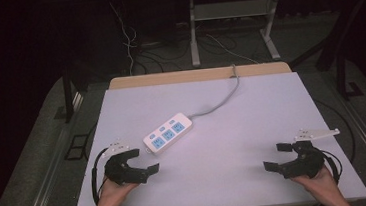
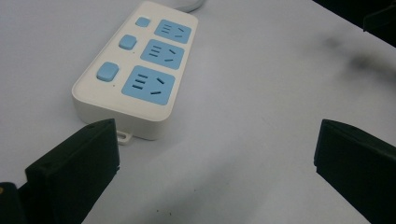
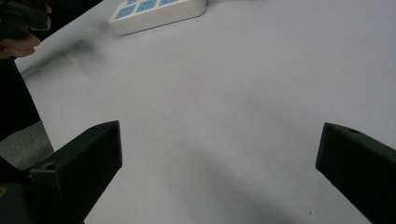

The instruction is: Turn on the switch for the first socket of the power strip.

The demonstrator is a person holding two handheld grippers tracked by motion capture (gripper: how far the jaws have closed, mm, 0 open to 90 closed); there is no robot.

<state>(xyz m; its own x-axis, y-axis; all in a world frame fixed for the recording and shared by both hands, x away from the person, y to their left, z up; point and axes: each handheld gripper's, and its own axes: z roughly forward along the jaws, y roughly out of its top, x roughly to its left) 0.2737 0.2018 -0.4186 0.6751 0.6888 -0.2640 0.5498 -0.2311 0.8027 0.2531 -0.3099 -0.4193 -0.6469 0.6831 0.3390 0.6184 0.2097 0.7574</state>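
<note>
A white power strip (image 1: 168,133) with three blue sockets and three blue buttons lies left of centre on the white table (image 1: 234,138). Its grey cord (image 1: 221,102) runs off the far edge. My left gripper (image 1: 146,160) rests near the table's left front, just short of the strip's near end, jaws wide apart and empty. In the left gripper view the strip (image 2: 140,70) lies ahead of the left jaw of this gripper (image 2: 215,144). My right gripper (image 1: 275,156) stands open and empty at the right front, over bare table (image 3: 219,144), with the strip (image 3: 156,11) far off.
A wooden edge (image 1: 198,75) borders the table's far side. Beyond it stand the legs of a metal frame (image 1: 194,37) and loose cables (image 1: 128,42) on the dark floor. In the right gripper view the other hand (image 3: 18,44) holds its gripper at the upper left.
</note>
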